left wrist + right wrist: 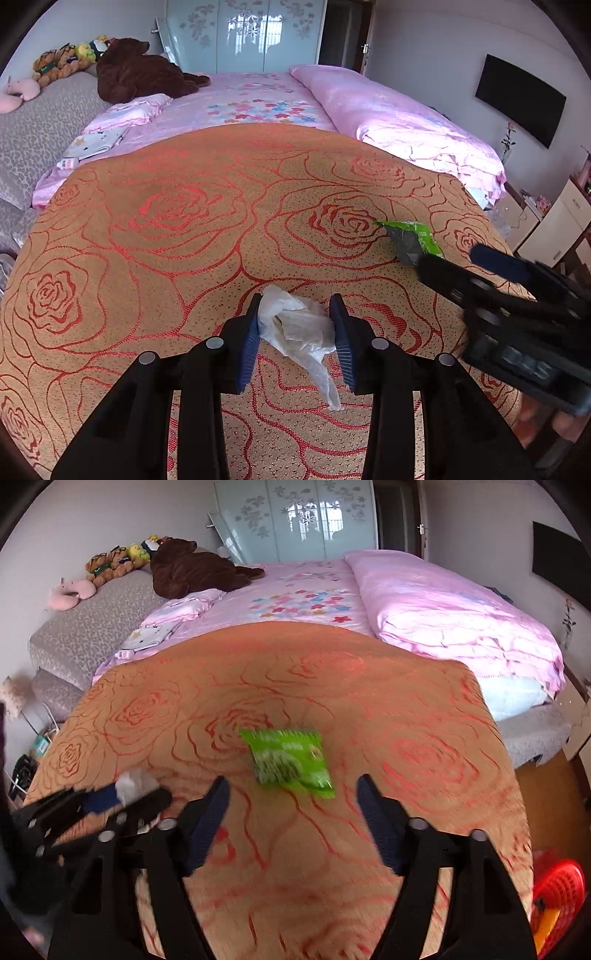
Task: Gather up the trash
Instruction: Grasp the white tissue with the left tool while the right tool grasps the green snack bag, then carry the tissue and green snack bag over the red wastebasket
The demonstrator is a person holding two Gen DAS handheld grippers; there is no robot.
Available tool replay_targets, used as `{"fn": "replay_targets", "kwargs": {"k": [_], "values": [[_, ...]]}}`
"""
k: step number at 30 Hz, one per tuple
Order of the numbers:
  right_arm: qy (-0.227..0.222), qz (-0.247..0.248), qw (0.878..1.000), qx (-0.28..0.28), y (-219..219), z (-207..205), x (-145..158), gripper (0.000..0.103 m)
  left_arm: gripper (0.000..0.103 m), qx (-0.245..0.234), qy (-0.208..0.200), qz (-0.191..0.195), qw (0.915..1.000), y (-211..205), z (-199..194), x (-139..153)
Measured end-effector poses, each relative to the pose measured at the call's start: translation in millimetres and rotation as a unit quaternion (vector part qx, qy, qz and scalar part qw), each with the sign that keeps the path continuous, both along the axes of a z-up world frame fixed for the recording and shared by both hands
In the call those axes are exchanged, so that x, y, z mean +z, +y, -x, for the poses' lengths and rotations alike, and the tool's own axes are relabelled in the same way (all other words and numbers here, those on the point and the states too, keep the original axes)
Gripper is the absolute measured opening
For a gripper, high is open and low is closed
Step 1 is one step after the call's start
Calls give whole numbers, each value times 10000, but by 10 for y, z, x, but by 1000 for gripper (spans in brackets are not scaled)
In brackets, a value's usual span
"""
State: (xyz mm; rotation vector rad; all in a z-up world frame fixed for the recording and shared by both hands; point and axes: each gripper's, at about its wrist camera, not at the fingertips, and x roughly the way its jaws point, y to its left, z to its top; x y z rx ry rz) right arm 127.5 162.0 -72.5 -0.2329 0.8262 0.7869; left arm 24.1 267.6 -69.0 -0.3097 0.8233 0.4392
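Observation:
A crumpled white tissue (301,328) lies on the orange rose-patterned cover (166,229), between the fingers of my left gripper (295,306); the pads press its sides and a tail hangs toward me. A green snack wrapper (415,240) lies to the right on the cover. In the right wrist view the wrapper (291,762) lies just ahead of my right gripper (293,788), which is open and empty. The left gripper (122,794) with the tissue (135,781) shows at the left of that view.
Behind the cover is a bed with pink bedding (266,99), a rolled pink duvet (406,125) and a brown plush bear (136,70). A red basket (557,890) stands on the floor at the lower right. White cabinets (561,221) stand to the right.

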Motion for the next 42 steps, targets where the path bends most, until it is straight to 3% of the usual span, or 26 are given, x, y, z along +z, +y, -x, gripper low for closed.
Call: {"fn": "replay_targets", "kwargs": {"k": [9,13,17,31,42], "values": [[171,66,9998,-61,168,-173,-112,73,35,1,-13,22,10000,-9,11,3],[115,174,9998,69,193,-142,-124,53,35,0,-9,17,10000,-5,13,4],[104,125,9998,88,181,-124,-119,44,35,-1,-9,18,10000,-3,13,4],[-128,-62,9998,-125,-318,130,-12,43,35,5,-9,21,10000,-7,4,9],[-61,-413,9983,-396,-741,290,78,43,34,20,-56,95,9999,10,61,23]]}}
